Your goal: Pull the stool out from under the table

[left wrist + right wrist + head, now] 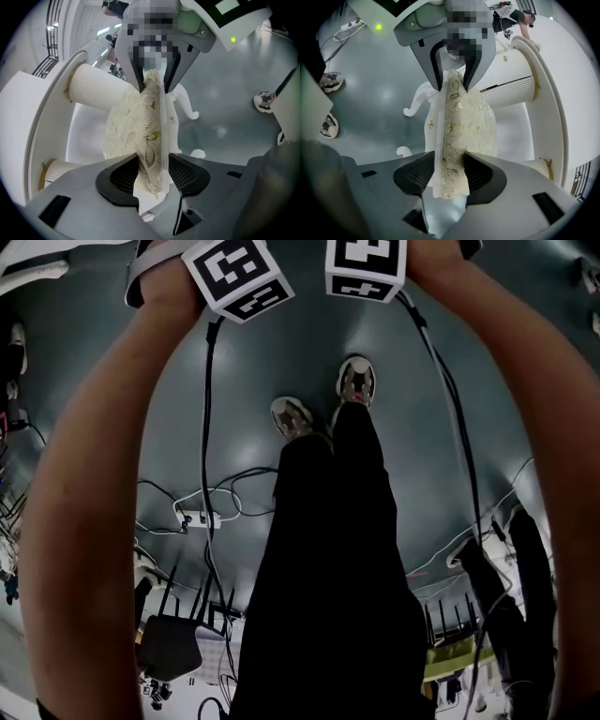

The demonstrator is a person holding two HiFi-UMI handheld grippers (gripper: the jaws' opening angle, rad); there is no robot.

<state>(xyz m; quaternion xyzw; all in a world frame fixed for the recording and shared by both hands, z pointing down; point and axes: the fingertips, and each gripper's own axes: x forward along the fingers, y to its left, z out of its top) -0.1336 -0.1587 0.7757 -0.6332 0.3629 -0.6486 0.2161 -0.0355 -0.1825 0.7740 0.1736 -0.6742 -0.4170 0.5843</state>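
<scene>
Both grippers are closed on the stool. The left gripper (154,174) presses its two pads on the padded seat edge, one on each face. The right gripper (448,176) does the same on the opposite edge. The jaws stand rather wide, because the seat is thick.

The stool (136,122) reaches straight ahead of each gripper, between the two. Its curled legs (185,101) point toward the floor (225,93). The table (28,131) is on the side of the left gripper opposite to those legs, and its ribbed leg (96,86) passes just beyond the seat.

I judge that the pull is in progress. To do it well, both hands should draw back together and level, so the seat does not twist or slip from the pads. The curled legs must also pass free of the ribbed leg.
</scene>
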